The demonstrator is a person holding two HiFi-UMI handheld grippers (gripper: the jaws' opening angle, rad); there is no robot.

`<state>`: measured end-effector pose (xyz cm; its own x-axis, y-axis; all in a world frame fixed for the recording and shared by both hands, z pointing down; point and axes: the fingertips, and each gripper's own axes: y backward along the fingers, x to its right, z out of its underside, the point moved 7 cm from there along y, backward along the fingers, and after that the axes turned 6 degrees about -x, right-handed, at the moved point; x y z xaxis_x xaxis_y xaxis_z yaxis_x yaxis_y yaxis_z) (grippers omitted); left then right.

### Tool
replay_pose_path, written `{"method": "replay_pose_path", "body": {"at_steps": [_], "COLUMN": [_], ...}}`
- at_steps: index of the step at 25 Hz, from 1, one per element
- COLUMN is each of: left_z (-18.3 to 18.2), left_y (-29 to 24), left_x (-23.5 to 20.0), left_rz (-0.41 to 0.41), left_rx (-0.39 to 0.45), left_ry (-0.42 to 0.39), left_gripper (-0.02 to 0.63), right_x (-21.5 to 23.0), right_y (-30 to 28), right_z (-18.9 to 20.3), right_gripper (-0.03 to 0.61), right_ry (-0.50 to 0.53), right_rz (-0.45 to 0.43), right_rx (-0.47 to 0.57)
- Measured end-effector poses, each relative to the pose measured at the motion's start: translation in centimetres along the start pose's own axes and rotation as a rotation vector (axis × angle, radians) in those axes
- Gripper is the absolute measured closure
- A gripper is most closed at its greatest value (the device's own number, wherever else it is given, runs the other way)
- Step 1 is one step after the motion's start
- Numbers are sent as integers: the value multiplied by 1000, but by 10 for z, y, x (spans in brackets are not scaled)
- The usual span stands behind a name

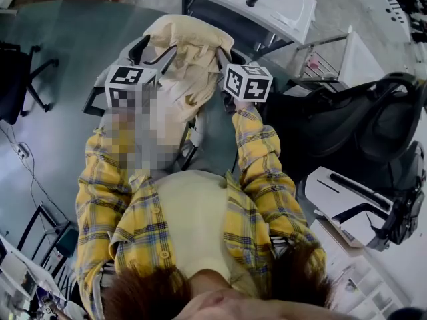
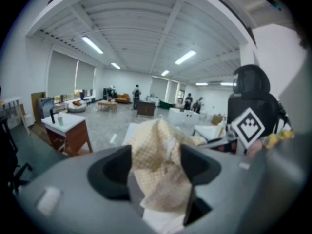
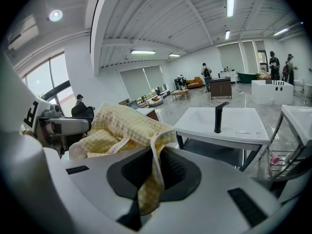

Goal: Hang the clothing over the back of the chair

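1. The clothing (image 1: 190,59) is lying bunched on top of the chair (image 1: 93,102), at 12 o'clock from the person, with its long axis running roughly 12 to 6 in the head view.
2. The left gripper (image 1: 153,51) is standing with its jaws spread, loose cloth sitting between them and apparently not pressed.
3. The right gripper (image 1: 220,59) is pinching a fold at the garment's 3 o'clock edge, so it is the holding hand.
4. Grey-green floor (image 1: 67,45) is spreading around; a white table (image 1: 267,5) is standing at 1 o'clock and a black office chair (image 1: 373,125) at 3.

Checked clothing (image 3: 122,126) tight in right claw (image 3: 154,172)
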<state>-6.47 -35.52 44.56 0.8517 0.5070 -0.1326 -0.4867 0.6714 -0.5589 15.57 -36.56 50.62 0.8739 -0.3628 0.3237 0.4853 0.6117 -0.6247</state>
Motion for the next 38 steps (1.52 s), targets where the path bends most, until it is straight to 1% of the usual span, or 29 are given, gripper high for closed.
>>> {"method": "replay_pose_path", "body": {"at_steps": [4, 11, 17, 19, 21, 25, 29, 35, 38], "left_z": [1, 6, 9, 11, 11, 12, 15, 23, 28], "left_y": [5, 10, 15, 17, 19, 25, 31, 43, 47], "left_x": [-1, 2, 6, 8, 10, 16, 23, 35, 40], "left_rz": [-13, 18, 50, 57, 64, 76, 94, 121, 132], "left_rx": [9, 9, 5, 4, 4, 8, 7, 1, 1], "left_ry": [13, 37, 58, 54, 47, 38, 32, 22, 30], "left_gripper": [308, 308, 308, 308, 308, 308, 308, 308, 308], "right_x": [4, 6, 12, 14, 17, 20, 20, 14, 14], "right_y": [1, 10, 26, 31, 36, 47, 56, 72, 80], "right_z": [3, 1, 6, 9, 12, 17, 27, 50, 59], "right_gripper": [546, 543, 486, 458, 417, 391, 370, 362, 359], "right_ry": [-19, -26, -36, -40, -49, -67, -110, -209, -245], "right_rz": [15, 17, 22, 36, 51, 65, 32, -57, -79], "right_rx": [-6, 23, 12, 11, 11, 14, -2, -24, -27]}}
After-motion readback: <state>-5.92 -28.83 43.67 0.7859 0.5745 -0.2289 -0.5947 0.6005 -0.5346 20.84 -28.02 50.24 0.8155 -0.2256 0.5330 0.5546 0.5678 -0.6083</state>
